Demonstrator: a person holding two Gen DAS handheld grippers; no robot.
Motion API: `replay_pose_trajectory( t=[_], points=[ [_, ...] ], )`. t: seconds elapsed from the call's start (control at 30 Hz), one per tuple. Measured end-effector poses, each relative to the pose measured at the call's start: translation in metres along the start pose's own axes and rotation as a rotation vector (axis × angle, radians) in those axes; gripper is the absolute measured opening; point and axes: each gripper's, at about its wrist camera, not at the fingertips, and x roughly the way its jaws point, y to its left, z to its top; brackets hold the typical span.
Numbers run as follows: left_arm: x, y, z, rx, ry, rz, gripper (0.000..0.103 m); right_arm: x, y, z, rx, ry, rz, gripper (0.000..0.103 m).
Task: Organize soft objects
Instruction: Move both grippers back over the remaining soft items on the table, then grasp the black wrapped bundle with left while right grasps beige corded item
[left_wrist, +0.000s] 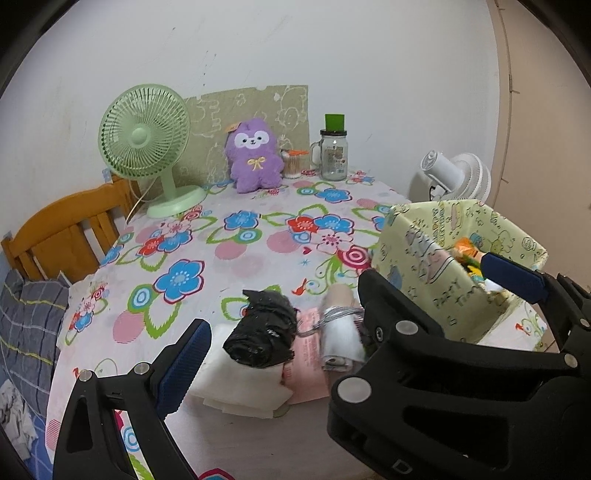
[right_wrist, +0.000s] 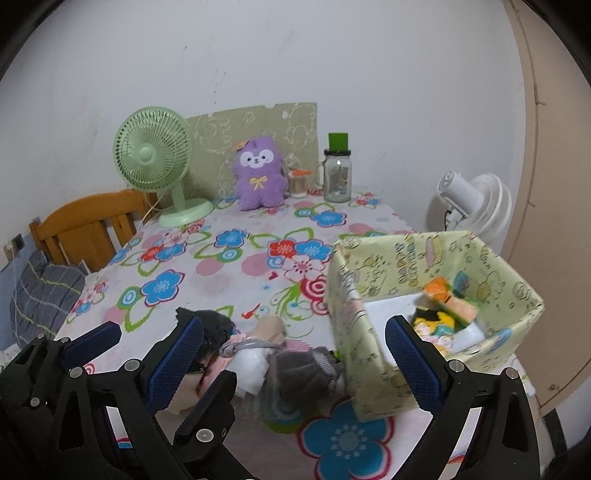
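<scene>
With both the left gripper (left_wrist: 280, 362) and the right gripper (right_wrist: 295, 354) spread wide and empty, the black bag roll (left_wrist: 262, 332), probably light and squashy, is best pinched across its middle.

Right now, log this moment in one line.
left hand-held gripper: open | right hand-held gripper: open | soft pile: on table | box: partly filled

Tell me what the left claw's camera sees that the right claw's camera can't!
Only the left camera shows the whole black bag roll lying on white folded cloth.

Only the right camera shows a grey cloth bundle beside the box and the white floor inside the box.

Both show the green fan, the purple plush toy, the jar and the patterned box.
</scene>
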Motion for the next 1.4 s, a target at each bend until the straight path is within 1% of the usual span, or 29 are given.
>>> replay_pose_trajectory(
  t=[0.13, 0.27, 0.43, 0.63, 0.73, 0.8, 0.83, 0.9, 0.93, 1.0, 1.17, 1.23, 1.4],
  points=[
    [0.006, 0.009, -0.003, -0.008, 0.011, 0.012, 0.097, 0.009, 0.007, -0.002, -0.001, 0.024, 0.013, 0.098],
    [0.013, 0.020, -0.007, -0.026, 0.032, 0.019, 0.096, 0.017, 0.017, -0.003, -0.028, 0.043, 0.027, 0.097],
    [0.023, 0.031, -0.011, -0.031, 0.058, 0.044, 0.096, 0.028, 0.027, -0.007, -0.039, 0.077, 0.044, 0.095],
    [0.036, 0.040, -0.014, -0.058, 0.091, 0.028, 0.089, 0.041, 0.032, -0.010, -0.042, 0.110, 0.035, 0.093],
    [0.044, 0.041, -0.013, -0.068, 0.104, 0.010, 0.082, 0.045, 0.030, -0.010, -0.034, 0.119, 0.026, 0.093],
    [0.051, 0.042, -0.014, -0.071, 0.119, -0.005, 0.075, 0.048, 0.028, -0.010, -0.028, 0.128, 0.015, 0.092],
    [0.053, 0.042, -0.014, -0.073, 0.125, -0.016, 0.074, 0.049, 0.028, -0.010, -0.027, 0.129, 0.007, 0.091],
    [0.057, 0.042, -0.014, -0.077, 0.137, -0.039, 0.066, 0.050, 0.027, -0.011, -0.026, 0.126, -0.008, 0.091],
    [0.059, 0.042, -0.015, -0.076, 0.142, -0.048, 0.065, 0.050, 0.027, -0.011, -0.026, 0.126, -0.012, 0.091],
    [0.062, 0.041, -0.015, -0.070, 0.152, -0.060, 0.055, 0.051, 0.026, -0.011, -0.023, 0.127, -0.023, 0.091],
    [0.064, 0.042, -0.016, -0.060, 0.156, -0.064, 0.047, 0.053, 0.026, -0.014, -0.011, 0.140, -0.039, 0.091],
    [0.063, 0.043, -0.016, -0.058, 0.151, -0.058, 0.046, 0.053, 0.027, -0.015, -0.006, 0.146, -0.034, 0.091],
    [0.056, 0.053, -0.017, -0.060, 0.128, -0.006, 0.045, 0.056, 0.035, -0.016, 0.000, 0.158, -0.005, 0.091]
  ],
)
